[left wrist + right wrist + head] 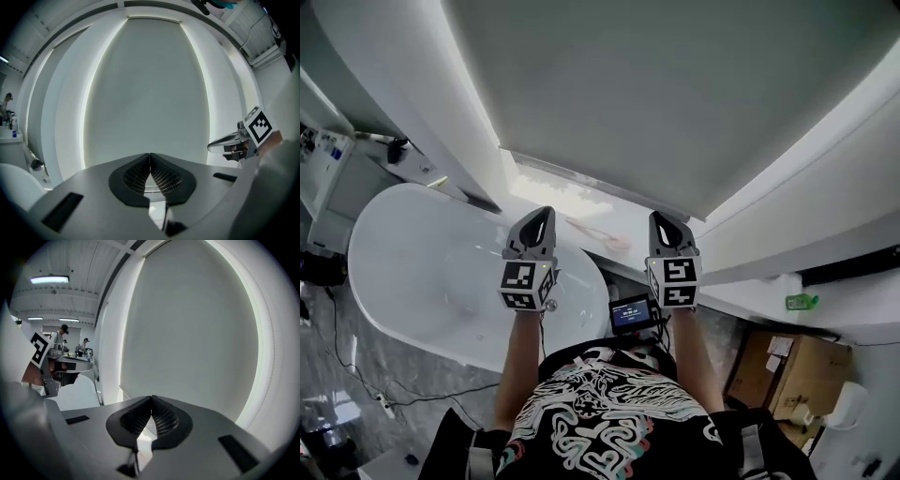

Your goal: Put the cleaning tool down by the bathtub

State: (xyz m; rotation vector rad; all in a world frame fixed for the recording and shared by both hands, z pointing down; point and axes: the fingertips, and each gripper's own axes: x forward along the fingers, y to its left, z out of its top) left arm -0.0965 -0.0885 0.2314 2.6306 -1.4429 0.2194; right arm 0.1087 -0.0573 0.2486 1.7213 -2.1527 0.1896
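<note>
A white oval bathtub [422,267] fills the left of the head view. Beyond its far rim, a thin pinkish cleaning tool [598,233] lies on the bright ledge under the window, between my two grippers. My left gripper [546,215] is held up over the tub's right end, shut and empty; in its own view the jaws [150,155] meet tip to tip. My right gripper [662,219] is level with it, just right of the tool, also shut with nothing in it [151,398]. Each gripper shows at the edge of the other's view: the right gripper [226,142], the left gripper [70,363].
A large grey window blind [675,84] is straight ahead. A small lit screen [633,312] sits near my waist. A cardboard box [783,361] and a green item [800,301] are at the right. A cable [356,375] runs over the floor left. People stand far off [63,333].
</note>
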